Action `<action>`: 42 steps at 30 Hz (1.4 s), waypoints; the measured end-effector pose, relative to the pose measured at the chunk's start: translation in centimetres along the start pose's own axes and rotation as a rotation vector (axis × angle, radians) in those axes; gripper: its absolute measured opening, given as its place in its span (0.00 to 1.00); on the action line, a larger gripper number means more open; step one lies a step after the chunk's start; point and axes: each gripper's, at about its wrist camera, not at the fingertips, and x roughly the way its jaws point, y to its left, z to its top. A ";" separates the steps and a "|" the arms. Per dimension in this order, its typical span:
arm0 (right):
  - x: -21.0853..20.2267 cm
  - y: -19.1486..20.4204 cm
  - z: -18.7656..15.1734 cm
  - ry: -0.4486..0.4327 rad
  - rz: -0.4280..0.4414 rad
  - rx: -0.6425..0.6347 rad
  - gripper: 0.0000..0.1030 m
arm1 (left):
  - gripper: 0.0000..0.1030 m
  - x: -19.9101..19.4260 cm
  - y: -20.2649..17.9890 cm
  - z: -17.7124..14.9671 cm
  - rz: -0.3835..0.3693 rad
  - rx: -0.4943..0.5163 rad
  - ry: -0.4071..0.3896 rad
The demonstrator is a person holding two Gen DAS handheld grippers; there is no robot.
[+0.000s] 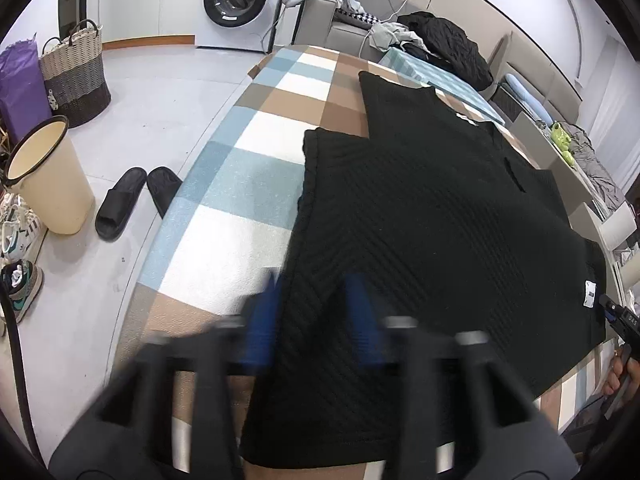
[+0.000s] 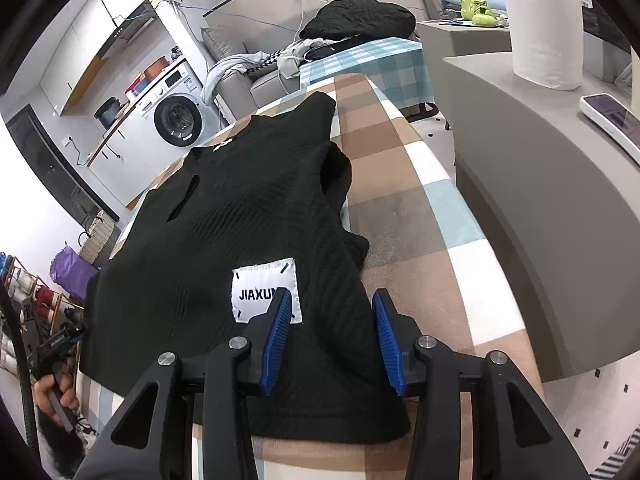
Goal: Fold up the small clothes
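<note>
A black ribbed knit top [image 1: 420,220] lies spread flat on the table's checked cloth [image 1: 240,184], neck toward the far end. My left gripper [image 1: 312,280] is blurred at the near hem's left part; its blue pads stand apart with the fabric between them. In the right wrist view the same top [image 2: 240,220] shows a white label [image 2: 266,290] near the hem. My right gripper [image 2: 333,294] is open over the hem's right corner, one pad over the label, the other at the cloth's edge. Neither gripper visibly pinches the fabric.
On the floor to the left are a cream bin [image 1: 48,176], black slippers [image 1: 120,204], a woven basket [image 1: 76,72] and a washing machine [image 1: 236,0]. On the right, a grey counter [image 2: 520,200] carries a paper roll [image 2: 544,28] and a phone [image 2: 612,120]. More clothes [image 2: 356,20] are piled beyond.
</note>
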 end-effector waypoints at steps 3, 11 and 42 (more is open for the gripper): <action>0.2 0.5 0.0 -0.010 -0.011 -0.031 0.11 | 0.03 -0.6 -0.3 0.2 -0.013 -0.002 -0.041; -2.6 1.3 1.5 -0.139 0.042 -0.046 0.03 | 0.03 -3.1 -1.2 4.1 -0.041 -0.006 -0.170; 3.7 -1.1 5.2 -0.049 -0.017 0.175 0.42 | 0.60 6.9 -2.6 9.5 -0.078 0.001 -0.035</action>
